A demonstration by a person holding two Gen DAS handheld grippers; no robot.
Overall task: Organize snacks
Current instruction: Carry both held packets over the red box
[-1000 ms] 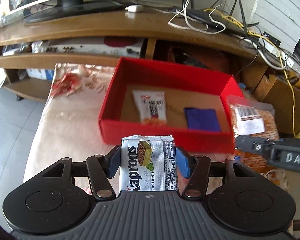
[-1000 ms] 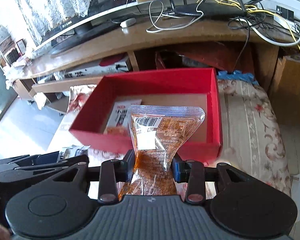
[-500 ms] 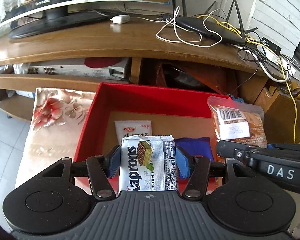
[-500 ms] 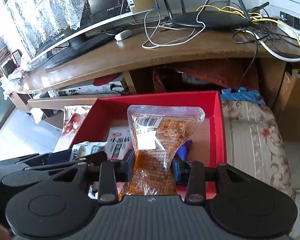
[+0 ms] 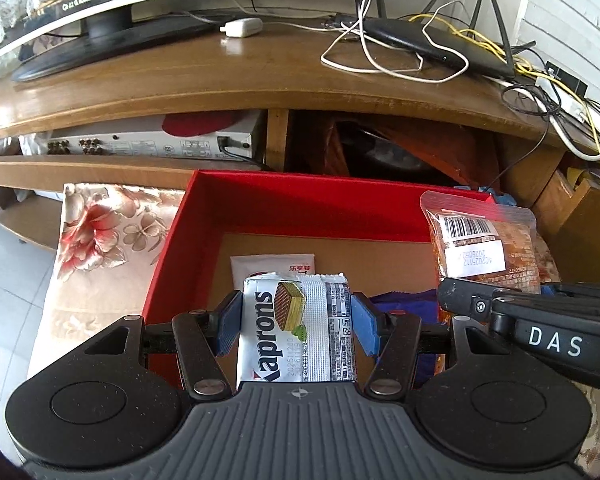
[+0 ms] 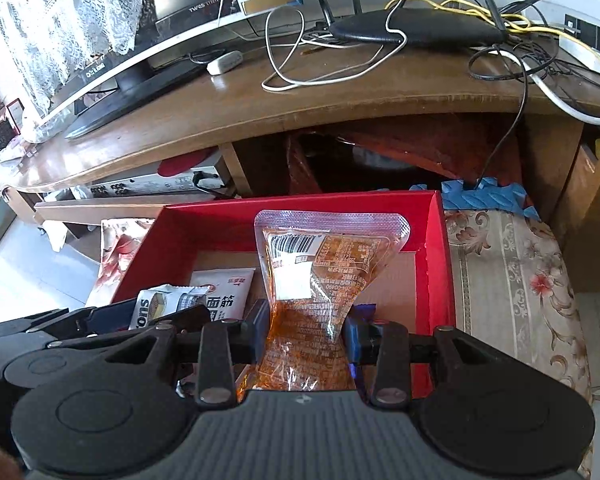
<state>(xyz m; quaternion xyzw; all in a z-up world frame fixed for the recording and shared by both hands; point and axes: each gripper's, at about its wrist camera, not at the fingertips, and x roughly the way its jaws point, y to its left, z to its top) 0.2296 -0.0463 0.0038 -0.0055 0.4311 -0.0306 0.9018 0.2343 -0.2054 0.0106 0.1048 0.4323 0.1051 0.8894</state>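
My left gripper (image 5: 296,322) is shut on a white Kaprons wafer pack (image 5: 296,328), held upright over the open red box (image 5: 292,200). Its blue pads press the pack's two sides. My right gripper (image 6: 306,330) is shut on a clear pouch of orange snack (image 6: 320,276), pinched at its waist, also above the red box (image 6: 436,272). In the left wrist view the right gripper sits at the right edge with the orange pouch (image 5: 480,244) above it. On the box floor lie a white packet (image 5: 272,264) and a purple packet (image 5: 404,304).
The box sits on a floral cloth (image 5: 100,236) in front of a wooden TV stand (image 5: 220,76). On the stand are a monitor base, a router (image 5: 432,46) and tangled cables. A silver device (image 5: 152,144) fills the shelf below. Tiled floor lies at the left.
Both grippers have moved forward over the red box, each keeping its packet. The box and TV stand now look closer and larger.
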